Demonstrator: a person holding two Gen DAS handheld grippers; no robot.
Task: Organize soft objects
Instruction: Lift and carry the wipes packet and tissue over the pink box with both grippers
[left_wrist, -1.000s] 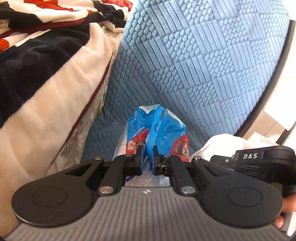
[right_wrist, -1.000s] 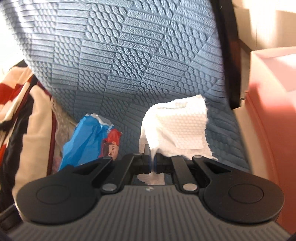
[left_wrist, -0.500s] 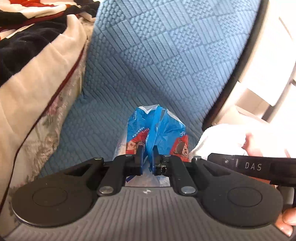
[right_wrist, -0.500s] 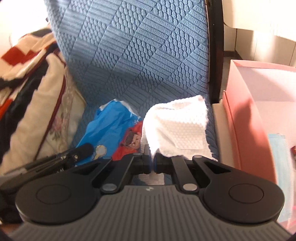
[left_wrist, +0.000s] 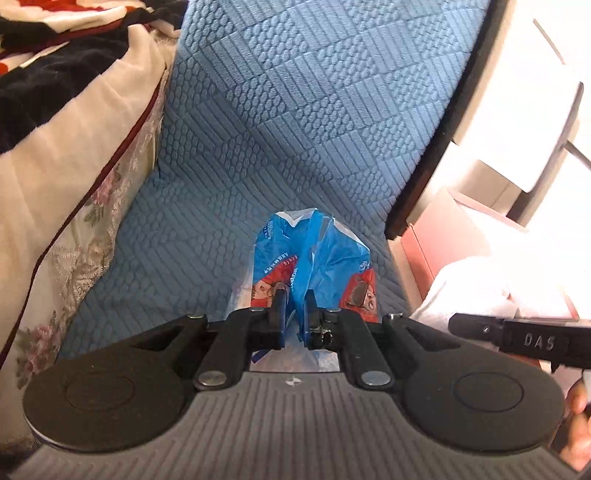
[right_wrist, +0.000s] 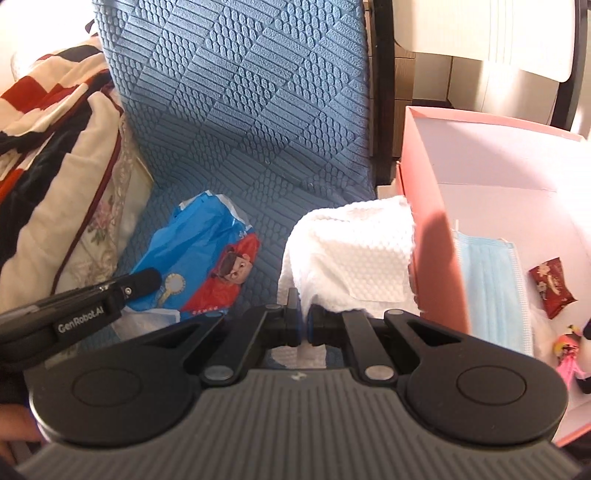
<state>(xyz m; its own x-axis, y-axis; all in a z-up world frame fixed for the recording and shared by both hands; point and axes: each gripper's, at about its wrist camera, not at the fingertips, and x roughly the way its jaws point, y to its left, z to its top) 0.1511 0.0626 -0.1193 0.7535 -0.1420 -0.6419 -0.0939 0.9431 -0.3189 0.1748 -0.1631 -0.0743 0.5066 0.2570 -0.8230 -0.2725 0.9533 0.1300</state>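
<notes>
The left tongs (left_wrist: 294, 317) are clamped on a fold of the crinkled blue plastic bag with red cartoon print (left_wrist: 310, 266), which stands up from between the fingers over the blue quilted seat cover (left_wrist: 295, 110). The right tongs (right_wrist: 303, 325) are pinched on the lower edge of the white dimpled cloth (right_wrist: 351, 258), which bulges up toward 12 o'clock just beside the pink cardboard box (right_wrist: 428, 221). The left wrist view gives only a washed-out corner of that cloth and box at 3 o'clock, along with the black body of the other tool. The right wrist view opens the box: a pale blue pleated face mask (right_wrist: 491, 288) lies flat against its near wall, a small dark red sweet wrapper (right_wrist: 552, 286) sits apart from it toward 3 o'clock, and a little pink toy (right_wrist: 570, 358), partly cut off, lies at the edge. It also shows the blue bag from the side, at 9 o'clock of the cloth, with the left tool reaching in over it. A red, white and black blanket (right_wrist: 44, 147) is heaped on a floral cushion (left_wrist: 66, 258) at the seat's 9 o'clock side.
</notes>
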